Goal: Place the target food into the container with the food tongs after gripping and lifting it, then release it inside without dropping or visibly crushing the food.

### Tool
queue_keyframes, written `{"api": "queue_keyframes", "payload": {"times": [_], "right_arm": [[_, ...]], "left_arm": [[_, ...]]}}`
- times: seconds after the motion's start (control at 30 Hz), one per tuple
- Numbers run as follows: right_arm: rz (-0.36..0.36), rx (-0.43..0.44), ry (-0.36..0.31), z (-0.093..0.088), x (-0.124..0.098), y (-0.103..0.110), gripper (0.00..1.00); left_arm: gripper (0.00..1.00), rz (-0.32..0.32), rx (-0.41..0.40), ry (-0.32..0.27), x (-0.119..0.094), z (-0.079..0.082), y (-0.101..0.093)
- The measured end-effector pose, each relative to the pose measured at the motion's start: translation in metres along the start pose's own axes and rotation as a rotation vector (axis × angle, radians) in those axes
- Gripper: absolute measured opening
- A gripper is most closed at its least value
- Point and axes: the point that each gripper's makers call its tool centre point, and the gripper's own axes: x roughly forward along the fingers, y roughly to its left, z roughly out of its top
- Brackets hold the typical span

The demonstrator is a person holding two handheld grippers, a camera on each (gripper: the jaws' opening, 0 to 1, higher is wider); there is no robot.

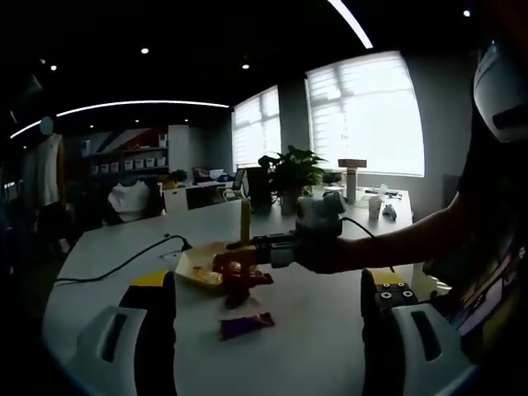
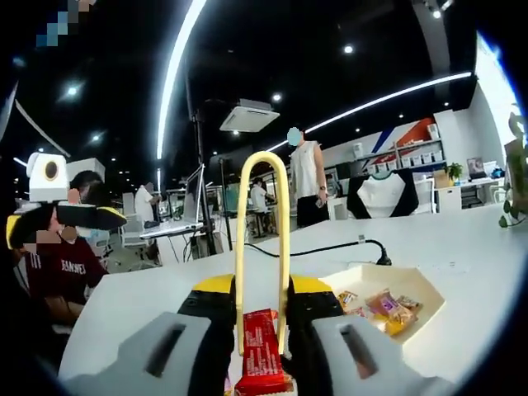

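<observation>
Right claw (image 2: 261, 334) is squeezing yellow tongs (image 2: 262, 239), which are pinching a red snack bar (image 2: 261, 359).
The bar is hanging over the white table (image 2: 462, 239) beside the tray (image 2: 412, 285) (office behind); left claw (image 1: 268, 318) is gaping empty.

White lettering crosses the chest of a seated person's dark red shirt (image 2: 70, 268) at the frame's left edge, too blurred to read; no other text is legible.
</observation>
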Motion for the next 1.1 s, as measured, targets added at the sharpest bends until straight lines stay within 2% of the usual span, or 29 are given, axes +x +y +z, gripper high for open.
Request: {"api": "queue_keyframes", "payload": {"times": [0.17, 0.4, 0.43, 0.5, 0.7, 0.77, 0.83, 0.87, 0.93, 1.07, 1.1], "right_arm": [[-0.022, -0.010, -0.036, 0.018, 0.003, -0.014, 0.19], [-0.052, -0.049, -0.065, 0.046, 0.013, -0.044, 0.18], [-0.075, -0.056, -0.061, 0.049, 0.015, -0.051, 0.18], [-0.085, -0.097, -0.039, 0.050, 0.018, -0.059, 0.18], [-0.102, -0.083, -0.035, 0.052, 0.026, -0.086, 0.18], [-0.113, -0.114, -0.004, 0.051, 0.029, -0.107, 0.18], [-0.144, -0.095, 0.008, 0.051, 0.031, -0.126, 0.18], [-0.186, -0.090, 0.016, 0.050, 0.030, -0.138, 0.18], [-0.205, -0.049, 0.013, 0.052, 0.033, -0.157, 0.18], [-0.214, -0.079, 0.017, 0.051, 0.040, -0.169, 0.19], [-0.217, -0.090, 0.057, 0.044, 0.043, -0.174, 0.19]], "left_arm": [[0.98, -0.007, 0.000, 0.000, 0.000, -0.001, -0.001], [0.99, -0.005, -0.015, 0.009, 0.001, -0.005, 0.001], [0.98, -0.007, -0.015, 0.010, 0.001, -0.005, 0.001], [0.97, -0.004, -0.002, 0.013, 0.000, -0.003, 0.002], [0.97, 0.004, -0.002, 0.006, 0.000, 0.000, 0.006], [0.97, 0.005, -0.006, 0.005, 0.000, 0.002, 0.007], [0.97, 0.003, -0.005, -0.002, 0.000, 0.004, 0.007], [0.97, 0.001, -0.004, -0.001, 0.000, 0.004, 0.007], [0.97, -0.002, -0.004, 0.004, 0.003, 0.002, 0.007], [0.97, -0.007, -0.006, 0.009, 0.007, 0.001, 0.006], [0.97, -0.009, -0.005, 0.009, 0.007, 0.001, 0.006]]}}
